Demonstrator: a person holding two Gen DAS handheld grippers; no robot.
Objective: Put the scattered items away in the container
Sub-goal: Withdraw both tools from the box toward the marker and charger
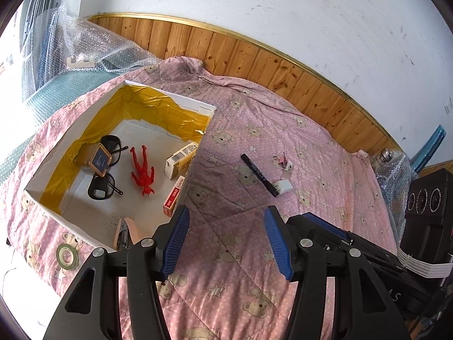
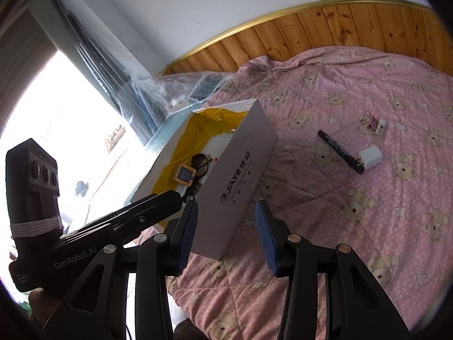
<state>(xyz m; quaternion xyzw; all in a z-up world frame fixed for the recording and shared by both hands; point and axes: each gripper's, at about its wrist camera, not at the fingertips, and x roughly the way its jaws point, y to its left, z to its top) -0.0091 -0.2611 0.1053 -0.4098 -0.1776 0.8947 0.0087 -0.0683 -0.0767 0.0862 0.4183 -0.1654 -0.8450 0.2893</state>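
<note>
Both claws, left (image 1: 226,238) and right (image 2: 226,235), spread empty | black marker pen (image 1: 259,174) awaits on pink quilted bed (image 1: 311,141) | white cardboard box (image 1: 206,110) near its left edge, ready to receive

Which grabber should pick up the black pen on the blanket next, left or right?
Probably the right gripper. It is open and empty, and the black marker lies on its side of the box. The left gripper is open too, but sits nearer the box.
</note>
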